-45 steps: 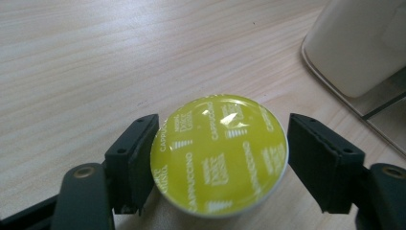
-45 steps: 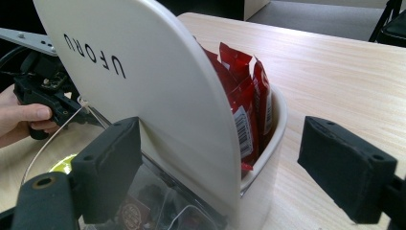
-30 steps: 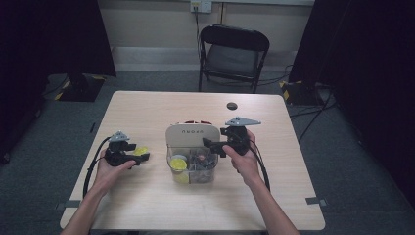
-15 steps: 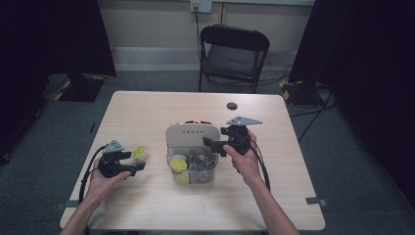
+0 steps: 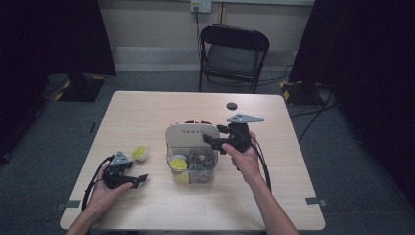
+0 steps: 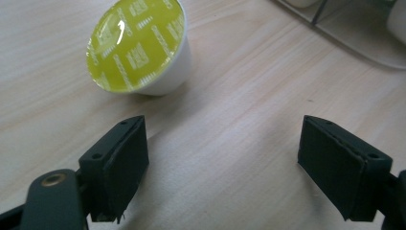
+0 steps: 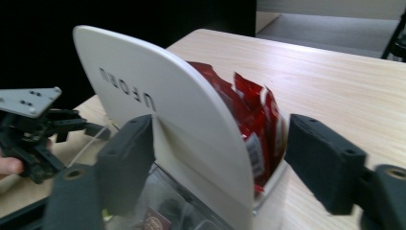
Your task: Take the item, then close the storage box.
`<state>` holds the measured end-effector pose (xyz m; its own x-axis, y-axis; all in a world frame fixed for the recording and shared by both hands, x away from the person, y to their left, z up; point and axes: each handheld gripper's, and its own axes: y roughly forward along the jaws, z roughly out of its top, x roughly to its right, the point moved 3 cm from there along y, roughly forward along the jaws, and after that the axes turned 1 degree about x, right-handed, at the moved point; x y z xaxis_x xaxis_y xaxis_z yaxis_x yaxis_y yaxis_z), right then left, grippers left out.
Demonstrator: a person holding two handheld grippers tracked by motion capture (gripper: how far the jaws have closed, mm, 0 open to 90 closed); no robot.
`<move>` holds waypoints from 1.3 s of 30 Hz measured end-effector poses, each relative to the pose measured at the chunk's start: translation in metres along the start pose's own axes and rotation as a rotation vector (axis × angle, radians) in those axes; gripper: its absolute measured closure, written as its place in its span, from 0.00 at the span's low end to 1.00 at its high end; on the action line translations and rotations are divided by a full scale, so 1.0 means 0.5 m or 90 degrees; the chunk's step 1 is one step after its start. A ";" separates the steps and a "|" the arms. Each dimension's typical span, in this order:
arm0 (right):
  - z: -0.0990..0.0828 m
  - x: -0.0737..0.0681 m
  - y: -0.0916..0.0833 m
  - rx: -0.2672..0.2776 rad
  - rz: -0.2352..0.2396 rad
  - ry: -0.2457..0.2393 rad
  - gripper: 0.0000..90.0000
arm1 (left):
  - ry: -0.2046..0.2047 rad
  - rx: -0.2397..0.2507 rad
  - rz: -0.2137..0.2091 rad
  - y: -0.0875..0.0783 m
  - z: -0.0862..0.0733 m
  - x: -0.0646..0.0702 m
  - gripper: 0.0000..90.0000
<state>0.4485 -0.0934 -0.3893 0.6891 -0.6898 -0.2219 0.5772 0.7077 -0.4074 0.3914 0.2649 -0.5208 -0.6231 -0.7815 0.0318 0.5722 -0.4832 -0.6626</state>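
Wood table (image 5: 147,117), 1 chair (image 5: 234,55) behind, 1 organizer (image 5: 192,154), 1 yellow pod (image 6: 139,47), L gripper (image 6: 222,163) & R gripper (image 7: 220,158) both spread, empty.

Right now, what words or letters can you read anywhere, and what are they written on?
"UEORU", roughly, some letters unsure: on the white panel of the clear organizer.
Rows of repeated small print on the yellow foil lid of the coffee capsule: too blurred to read.
Print on the red sachets: too small to read.
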 end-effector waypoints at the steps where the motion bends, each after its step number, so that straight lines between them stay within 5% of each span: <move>1: 0.002 -0.002 -0.001 0.003 0.009 -0.001 0.37 | 0.011 -0.003 0.008 0.000 0.000 0.000 0.19; 14: 0.017 -0.029 -0.005 0.017 0.032 -0.013 0.52 | 0.014 -0.001 0.017 0.002 -0.001 0.001 0.17; 22: 0.015 -0.041 -0.023 0.016 0.055 -0.019 0.52 | 0.013 0.000 0.018 0.003 -0.001 0.001 0.17; 39: 0.002 -0.047 -0.041 0.009 0.058 -0.022 0.52 | 0.012 0.000 0.017 0.003 -0.001 0.001 0.17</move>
<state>0.4206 -0.0916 -0.3747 0.7537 -0.6167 -0.2273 0.5173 0.7700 -0.3735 0.3916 0.2641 -0.5220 -0.6170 -0.7870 0.0004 0.5891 -0.4622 -0.6629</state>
